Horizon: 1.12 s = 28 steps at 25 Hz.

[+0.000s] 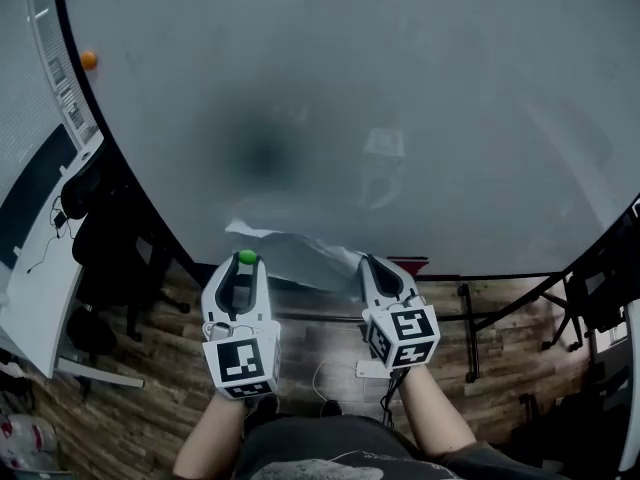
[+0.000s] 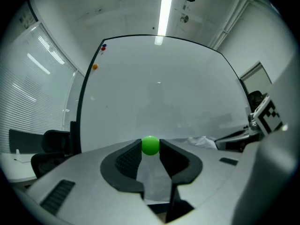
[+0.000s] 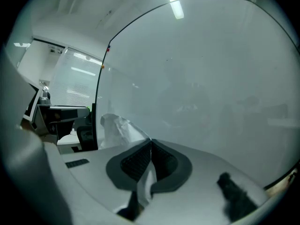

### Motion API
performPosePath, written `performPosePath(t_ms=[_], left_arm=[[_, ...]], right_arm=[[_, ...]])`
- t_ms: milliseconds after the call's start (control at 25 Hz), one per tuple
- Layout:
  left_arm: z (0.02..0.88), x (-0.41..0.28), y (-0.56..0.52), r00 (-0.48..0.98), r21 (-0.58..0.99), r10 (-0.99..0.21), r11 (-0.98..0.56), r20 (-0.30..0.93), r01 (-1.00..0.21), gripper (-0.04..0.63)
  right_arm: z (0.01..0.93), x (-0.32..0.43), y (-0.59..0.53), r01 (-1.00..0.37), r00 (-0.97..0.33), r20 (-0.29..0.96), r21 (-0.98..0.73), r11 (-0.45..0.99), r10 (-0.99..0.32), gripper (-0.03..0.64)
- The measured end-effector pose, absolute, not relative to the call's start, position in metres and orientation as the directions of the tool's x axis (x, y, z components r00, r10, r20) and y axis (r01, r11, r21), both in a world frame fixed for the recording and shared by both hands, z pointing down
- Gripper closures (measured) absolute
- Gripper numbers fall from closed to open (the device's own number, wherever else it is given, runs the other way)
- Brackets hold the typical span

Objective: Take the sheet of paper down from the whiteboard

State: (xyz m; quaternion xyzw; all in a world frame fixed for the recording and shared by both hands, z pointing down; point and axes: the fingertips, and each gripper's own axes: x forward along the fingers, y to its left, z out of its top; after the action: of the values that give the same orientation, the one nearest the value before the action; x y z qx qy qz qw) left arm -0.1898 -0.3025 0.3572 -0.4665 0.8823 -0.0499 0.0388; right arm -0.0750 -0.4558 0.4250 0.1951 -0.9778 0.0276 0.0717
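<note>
Forearms at the bottom of the head view, one gripper in each hand, both aimed at the whiteboard (image 1: pixel 400 88). Left gripper (image 1: pixel 246 268) has its jaws clenched on a small green ball (image 1: pixel 246 258), pinched right at the tips with both pads touching it. Right gripper (image 1: pixel 366 261) has its jaws clamped tight on the sheet of paper (image 1: pixel 295 250). In the right gripper view the paper's edge runs down between the pads and bunches out to the left. The paper is crumpled and stretches between the two grippers, low in front of the whiteboard's bottom edge. Can't tell if it touches the board or the ball. Orange magnet (image 1: pixel 89 60) sits near the board's upper left edge. Wood floor (image 1: pixel 500 328) below, white worktop (image 1: pixel 40 278) and a dark chair (image 1: pixel 100 228) off left.
</note>
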Motion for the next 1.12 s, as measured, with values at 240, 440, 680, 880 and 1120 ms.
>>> performPosePath(t_ms=[240,440,680,880,1120], left_arm=[[0.384,-0.179,-0.281,-0.571,-0.09,-0.821,0.568,0.009,-0.818,0.469],[0.386,-0.183,-0.261,-0.55,-0.078,-0.835,0.548,0.006,-0.833,0.469],[0.387,-0.207,-0.217,-0.501,-0.058,-0.865,0.5,0.007,-0.864,0.469],[0.387,-0.234,-0.171,-0.462,-0.073,-0.886,0.459,0.028,-0.885,0.469],[0.395,-0.243,-0.129,-0.38,-0.059,-0.925,0.377,0.034,-0.924,0.469]], right_arm=[[0.446,-0.07,-0.43,-0.355,-0.916,0.202,0.001,0.935,-0.347,0.595],[0.453,-0.065,-0.413,-0.392,-0.896,0.223,0.007,0.92,-0.384,0.595],[0.453,-0.084,-0.366,-0.437,-0.875,0.231,-0.002,0.899,-0.425,0.595],[0.453,-0.116,-0.309,-0.447,-0.87,0.233,-0.003,0.894,-0.434,0.595],[0.457,-0.116,-0.256,-0.509,-0.832,0.246,0.014,0.86,-0.497,0.595]])
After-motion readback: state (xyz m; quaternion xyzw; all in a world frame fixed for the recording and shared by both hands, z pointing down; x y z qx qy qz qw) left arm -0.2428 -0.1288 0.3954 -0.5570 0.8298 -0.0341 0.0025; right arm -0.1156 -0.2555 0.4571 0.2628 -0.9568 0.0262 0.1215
